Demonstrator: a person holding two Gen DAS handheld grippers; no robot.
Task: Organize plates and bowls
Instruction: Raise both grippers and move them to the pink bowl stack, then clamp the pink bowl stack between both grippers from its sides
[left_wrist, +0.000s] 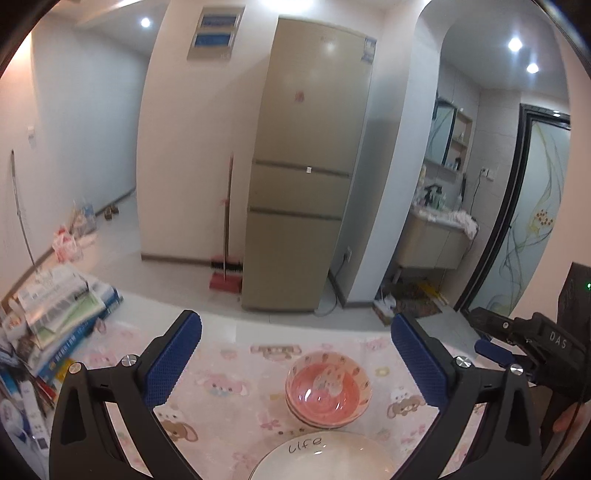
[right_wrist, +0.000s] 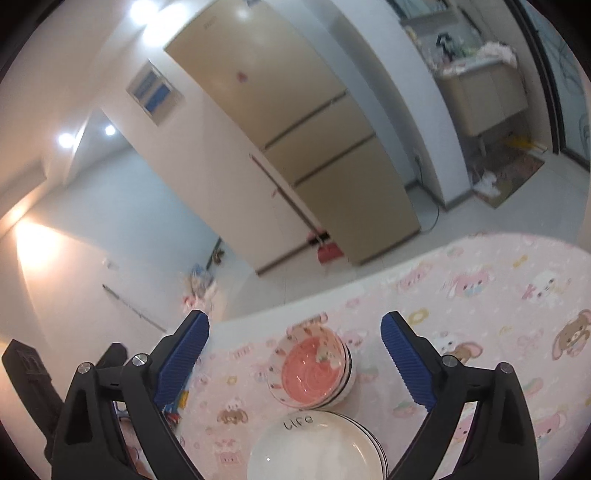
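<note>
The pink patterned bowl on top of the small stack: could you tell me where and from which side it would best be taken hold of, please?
Probably by its rim. The pink patterned bowl sits upright, nested in the bowls beneath, so only its thin raised lip stands free. Coming down from above, one jaw inside and one outside, on the side away from the white plate lettered "Life", looks safest.

Both grippers share one build: the left gripper (left_wrist: 295, 354) and the right gripper (right_wrist: 293, 354) have black angular arms, silver round screws (left_wrist: 129, 360) and ribbed blue pads (left_wrist: 173, 362). White "DAS" lettering (left_wrist: 557, 341) marks the black body at right.
</note>
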